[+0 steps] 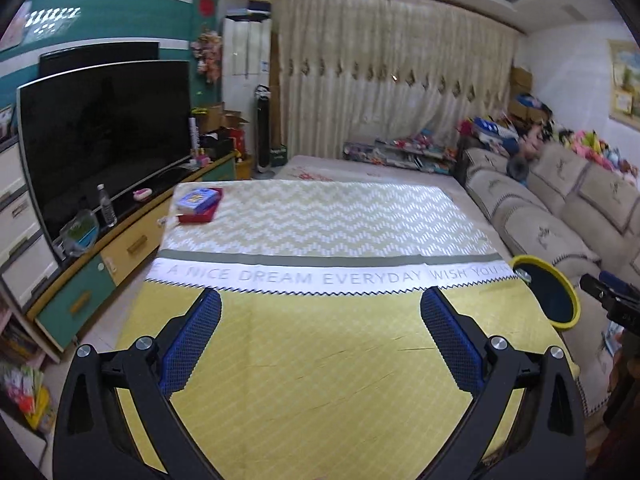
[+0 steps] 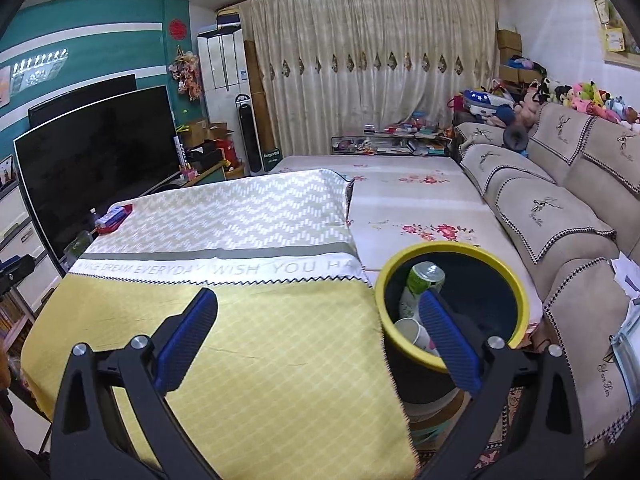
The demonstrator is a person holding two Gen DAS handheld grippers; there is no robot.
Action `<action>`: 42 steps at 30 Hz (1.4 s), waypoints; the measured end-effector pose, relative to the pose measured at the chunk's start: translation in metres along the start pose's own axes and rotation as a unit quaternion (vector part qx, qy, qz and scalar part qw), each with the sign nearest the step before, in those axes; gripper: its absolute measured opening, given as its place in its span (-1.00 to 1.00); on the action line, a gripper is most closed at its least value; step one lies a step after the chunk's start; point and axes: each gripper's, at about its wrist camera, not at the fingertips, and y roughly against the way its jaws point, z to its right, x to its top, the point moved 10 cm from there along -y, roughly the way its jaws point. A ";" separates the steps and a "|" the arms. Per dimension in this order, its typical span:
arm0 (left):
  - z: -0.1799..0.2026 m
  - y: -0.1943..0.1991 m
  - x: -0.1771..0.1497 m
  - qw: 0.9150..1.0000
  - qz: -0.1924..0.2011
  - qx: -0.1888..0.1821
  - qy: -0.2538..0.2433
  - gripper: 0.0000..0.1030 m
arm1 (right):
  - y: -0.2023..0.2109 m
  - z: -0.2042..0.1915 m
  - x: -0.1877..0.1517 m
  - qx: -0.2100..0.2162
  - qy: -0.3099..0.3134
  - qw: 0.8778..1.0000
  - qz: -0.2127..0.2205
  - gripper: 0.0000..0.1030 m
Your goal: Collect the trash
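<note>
A dark bin with a yellow rim (image 2: 516,280) stands at the right edge of the cloth-covered table (image 2: 248,332). Inside it lie a green and white can (image 2: 422,282) and a white paper cup (image 2: 412,330). The bin also shows in the left wrist view (image 1: 558,300). My right gripper (image 2: 318,296) is open and empty above the yellow cloth, its right finger (image 2: 448,340) over the bin's near rim. My left gripper (image 1: 320,296) is open and empty above the yellow cloth (image 1: 320,360). A red and blue box (image 1: 198,204) lies at the table's far left corner.
A TV (image 1: 104,132) on a low cabinet (image 1: 120,252) stands on the left, with a plastic bottle (image 1: 106,206) and a glass dish (image 1: 80,232). A beige sofa (image 2: 560,216) runs along the right. A flowered bed surface (image 2: 408,200) lies behind the table.
</note>
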 end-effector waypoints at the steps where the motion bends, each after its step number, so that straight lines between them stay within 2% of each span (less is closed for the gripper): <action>1: -0.001 0.004 -0.001 1.000 0.002 -0.001 0.004 0.91 | 0.001 -0.001 -0.002 -0.002 0.002 1.000 0.000 0.86; 11: 0.006 0.033 -0.018 1.000 0.012 -0.002 -0.002 0.91 | 0.008 -0.007 -0.014 -0.004 0.004 1.000 -0.004 0.86; 42: 0.015 0.032 -0.011 1.000 0.009 -0.010 0.000 0.91 | 0.001 -0.005 -0.013 -0.006 0.002 1.000 -0.005 0.86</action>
